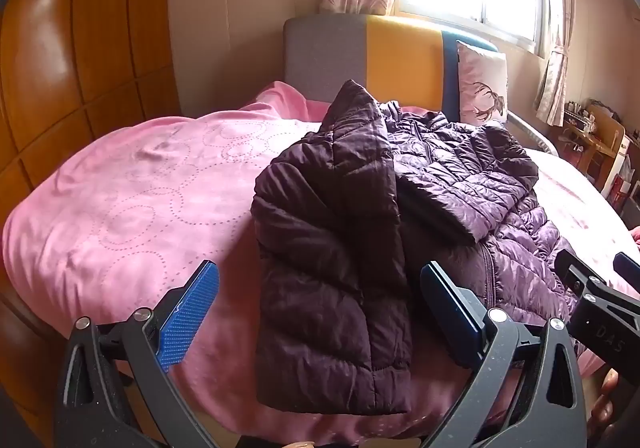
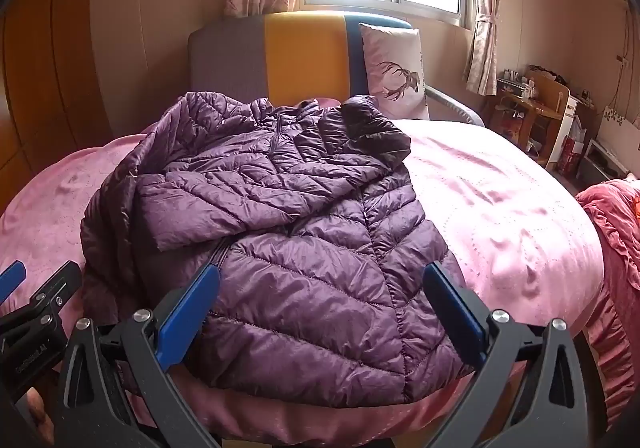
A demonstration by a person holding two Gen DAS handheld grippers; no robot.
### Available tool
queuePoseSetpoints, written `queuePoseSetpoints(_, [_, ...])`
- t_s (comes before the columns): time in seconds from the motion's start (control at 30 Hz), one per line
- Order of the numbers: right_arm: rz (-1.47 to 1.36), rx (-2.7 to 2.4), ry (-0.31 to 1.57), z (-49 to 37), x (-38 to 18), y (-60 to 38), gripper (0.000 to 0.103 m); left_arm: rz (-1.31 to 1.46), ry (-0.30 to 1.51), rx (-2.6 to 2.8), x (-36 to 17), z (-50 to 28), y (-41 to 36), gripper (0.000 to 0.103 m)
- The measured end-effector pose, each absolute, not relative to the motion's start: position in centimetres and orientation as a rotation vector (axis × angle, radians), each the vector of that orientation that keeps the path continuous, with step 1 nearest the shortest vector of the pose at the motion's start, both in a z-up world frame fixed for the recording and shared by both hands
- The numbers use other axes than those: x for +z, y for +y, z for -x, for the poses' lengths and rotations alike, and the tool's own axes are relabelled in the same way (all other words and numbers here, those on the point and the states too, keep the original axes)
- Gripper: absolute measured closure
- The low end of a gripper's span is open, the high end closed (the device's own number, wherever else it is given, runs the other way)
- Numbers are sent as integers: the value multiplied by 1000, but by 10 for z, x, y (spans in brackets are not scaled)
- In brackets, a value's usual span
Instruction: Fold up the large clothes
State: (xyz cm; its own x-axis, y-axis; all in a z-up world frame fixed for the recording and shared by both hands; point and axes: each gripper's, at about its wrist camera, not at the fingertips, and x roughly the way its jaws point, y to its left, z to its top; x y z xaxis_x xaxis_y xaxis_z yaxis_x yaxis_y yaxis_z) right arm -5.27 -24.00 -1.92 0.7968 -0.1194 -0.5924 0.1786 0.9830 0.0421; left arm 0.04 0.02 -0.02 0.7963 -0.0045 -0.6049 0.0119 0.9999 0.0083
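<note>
A purple quilted puffer jacket lies on the pink bedspread. Its left side is folded over the body, showing the dark lining, and one sleeve lies across the chest. In the right wrist view the jacket shows its shiny front and zipper, with the hem nearest me. My left gripper is open and empty, its jaws either side of the folded panel's hem, above it. My right gripper is open and empty over the jacket's lower right front. It also shows in the left wrist view.
A grey, yellow and blue headboard and a deer-print pillow stand at the far end under a bright window. A wooden wardrobe is on the left. A cluttered desk and a red quilt are on the right.
</note>
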Motion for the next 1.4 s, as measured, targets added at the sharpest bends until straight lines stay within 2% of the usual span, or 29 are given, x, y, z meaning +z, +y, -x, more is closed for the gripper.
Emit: queuePoseSetpoints(1.4, [-92,-172,659,54,-25,-241,2,-27,674,-33,-7,3,-8,3])
